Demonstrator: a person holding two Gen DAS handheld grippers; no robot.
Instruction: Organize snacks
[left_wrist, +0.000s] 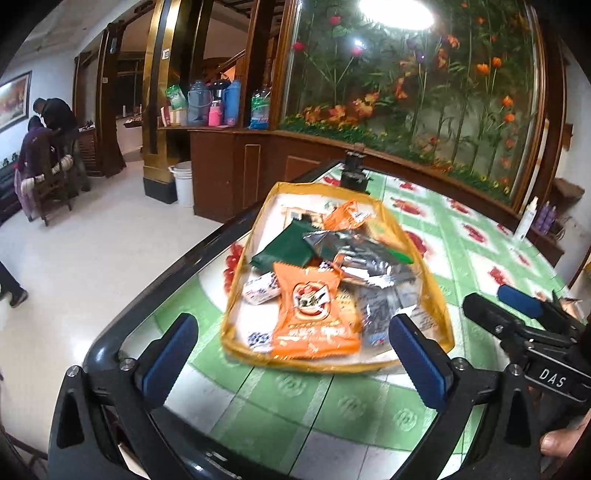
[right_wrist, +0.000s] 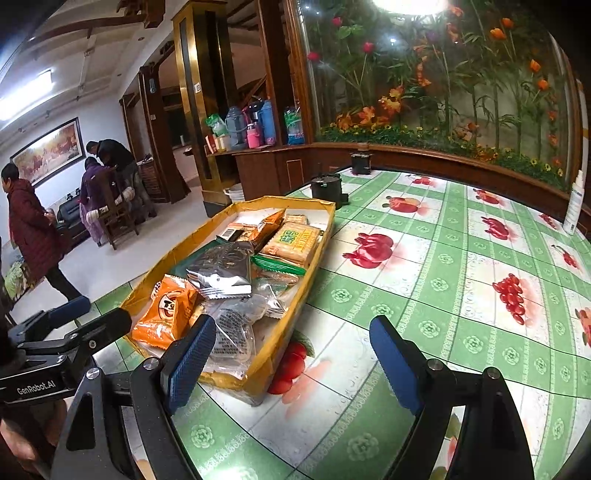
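Note:
A shallow yellow-rimmed tray (left_wrist: 233, 295) (right_wrist: 275, 350) lies on the table near its left edge. It holds several snack packets: an orange packet (left_wrist: 314, 306) (right_wrist: 166, 314), a dark green packet (left_wrist: 288, 247), a silver foil packet (left_wrist: 354, 254) (right_wrist: 221, 269), a cracker pack (right_wrist: 295, 240) and a clear packet (right_wrist: 236, 332). My left gripper (left_wrist: 295, 358) is open in front of the tray's near end, with nothing between its pads. My right gripper (right_wrist: 293, 363) is open at the tray's near right corner, and its pads press on nothing. Each gripper shows at the edge of the other's view.
The table wears a green-checked fruit-print cloth (right_wrist: 443, 280), and its dark rim (left_wrist: 207, 240) runs along the left. Two black pots (right_wrist: 327, 186) stand beyond the tray, and a white bottle (right_wrist: 574, 206) stands at the far right. People (right_wrist: 29, 229) are across the room on the left.

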